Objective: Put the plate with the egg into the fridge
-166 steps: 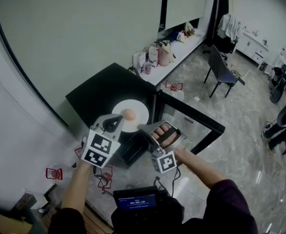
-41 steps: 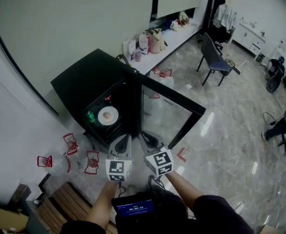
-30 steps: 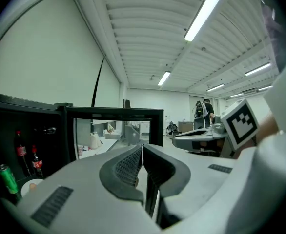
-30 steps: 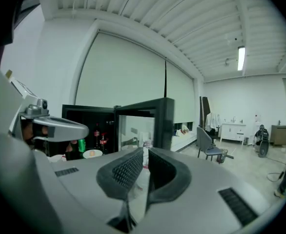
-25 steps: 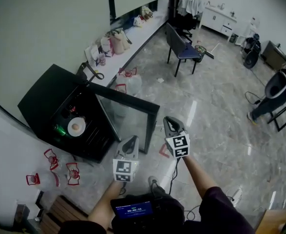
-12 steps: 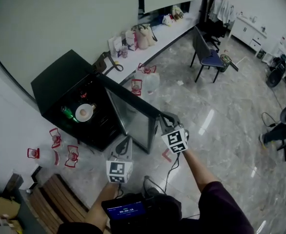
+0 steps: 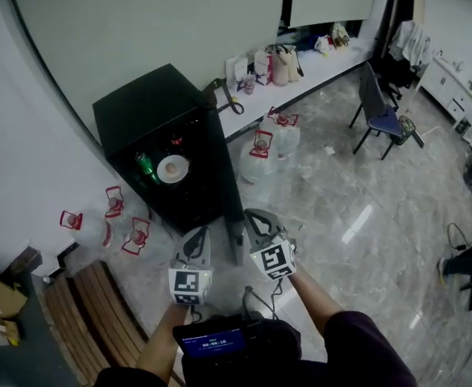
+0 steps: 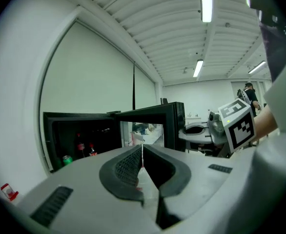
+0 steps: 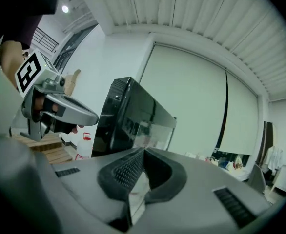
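The black fridge (image 7: 143,123) stands with its door (image 7: 233,208) swung out, seen edge-on. On a shelf inside rests the white plate with the egg (image 7: 172,168), next to a green can (image 7: 142,164). My left gripper (image 7: 197,234) is shut and holds nothing, low in front of the fridge. My right gripper (image 7: 252,215) is also shut and bare, close to the door's free edge; I cannot tell if it touches. The left gripper view looks over shut jaws (image 8: 142,152) at the dark fridge inside (image 8: 79,140). In the right gripper view, shut jaws (image 9: 143,152) face the door (image 9: 133,121).
Water jugs with red handles (image 7: 87,228) stand on the floor left of the fridge, more jugs (image 7: 260,156) to its right. A wooden bench (image 7: 83,317) lies at lower left. A counter with bags (image 7: 292,63) and a chair (image 7: 385,119) are farther back.
The view has swung left. My right gripper has dropped lower, staying close by the door's free edge, and the door now shows edge-on. The left gripper stays low and shut.
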Tool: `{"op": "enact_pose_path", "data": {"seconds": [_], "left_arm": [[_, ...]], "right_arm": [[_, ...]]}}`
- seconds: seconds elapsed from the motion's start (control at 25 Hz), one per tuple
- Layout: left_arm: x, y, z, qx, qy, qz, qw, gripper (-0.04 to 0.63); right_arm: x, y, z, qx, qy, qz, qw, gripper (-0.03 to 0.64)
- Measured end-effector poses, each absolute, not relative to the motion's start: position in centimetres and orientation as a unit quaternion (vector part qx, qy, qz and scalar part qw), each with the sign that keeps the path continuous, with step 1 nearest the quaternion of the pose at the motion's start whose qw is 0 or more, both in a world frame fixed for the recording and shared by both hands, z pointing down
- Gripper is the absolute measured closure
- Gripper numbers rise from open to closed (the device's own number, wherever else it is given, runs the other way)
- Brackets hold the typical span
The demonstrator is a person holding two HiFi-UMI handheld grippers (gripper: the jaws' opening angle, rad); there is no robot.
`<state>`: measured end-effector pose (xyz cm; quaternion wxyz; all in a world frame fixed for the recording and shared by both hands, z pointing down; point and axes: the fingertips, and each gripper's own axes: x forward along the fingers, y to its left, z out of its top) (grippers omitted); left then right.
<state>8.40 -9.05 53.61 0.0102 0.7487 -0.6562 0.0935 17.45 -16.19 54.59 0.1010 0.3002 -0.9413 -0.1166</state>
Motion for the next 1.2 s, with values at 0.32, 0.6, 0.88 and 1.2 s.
{"op": "enact_pose_path", "data": {"seconds": [0.32, 0.6, 0.88, 1.2], "left_arm": [[-1.0, -4.9, 52.6, 0.68, -0.73, 0.064, 0.031, 0.584], [-6.6, -2.7, 52.9, 0.649, -0.757, 0.067, 0.03, 0.584], [-7.5, -3.7, 51.7, 0.649, -0.758, 0.064, 0.02, 0.584], [-6.7, -4.6, 51.6, 0.654, -0.754, 0.06, 0.014, 0.586]], "right_arm": [[5.5, -11.3, 53.1, 0.218, -0.968, -0.105, 0.065, 0.611], [0.3, -9.2, 52.6, 0.184, -0.977, -0.096, 0.056, 0.611], [-1.5, -9.0, 50.3, 0.185, -0.98, -0.069, 0.02, 0.611], [-1.1, -8.8, 49.9, 0.18, -0.982, -0.056, 0.012, 0.611]]}}
